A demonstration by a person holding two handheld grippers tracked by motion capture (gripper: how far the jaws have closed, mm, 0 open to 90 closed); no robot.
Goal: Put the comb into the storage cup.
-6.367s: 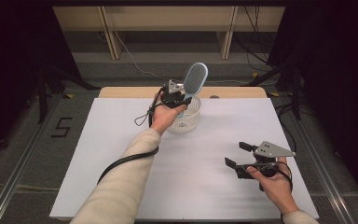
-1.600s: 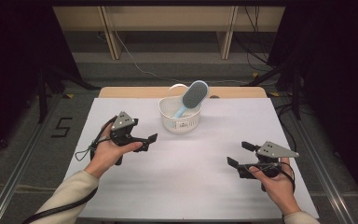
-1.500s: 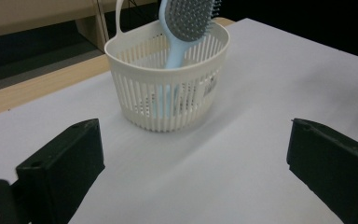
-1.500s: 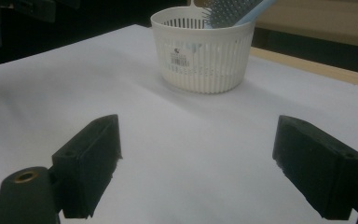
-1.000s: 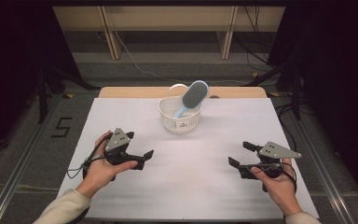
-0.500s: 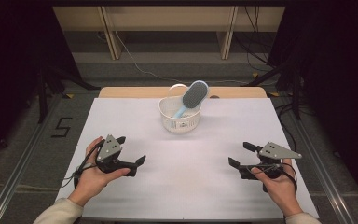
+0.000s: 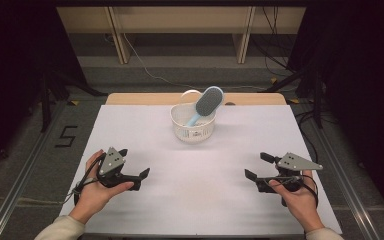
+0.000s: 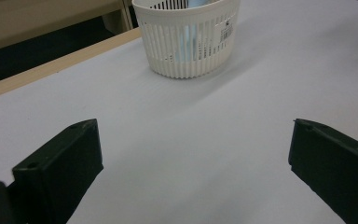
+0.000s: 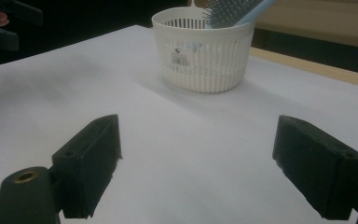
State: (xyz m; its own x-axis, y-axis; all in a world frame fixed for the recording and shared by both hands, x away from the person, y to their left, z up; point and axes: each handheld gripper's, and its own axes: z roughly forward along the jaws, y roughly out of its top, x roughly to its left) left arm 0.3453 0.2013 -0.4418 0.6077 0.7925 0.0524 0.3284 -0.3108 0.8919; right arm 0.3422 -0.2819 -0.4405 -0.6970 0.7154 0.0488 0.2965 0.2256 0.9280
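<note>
— Setting?
— Dark room; white table [image 7: 130, 125], its far edge showing bare wood.

— Nearest items?
— My left gripper [image 7: 134, 175], near the front-left corner, jaws spread, gripping nothing. My right gripper [image 7: 256, 169], near the front-right corner, jaws likewise spread and empty. Both hover over bare surface, well apart.

— Further back?
— One white slatted basket [image 7: 192, 129], centred near the far edge, label on its wall. One hairbrush [image 7: 209, 101], pale blue handle down inside the basket, bristled head leaning out over the rim.

— Contact?
— None; both grippers well apart from the basket.
</note>
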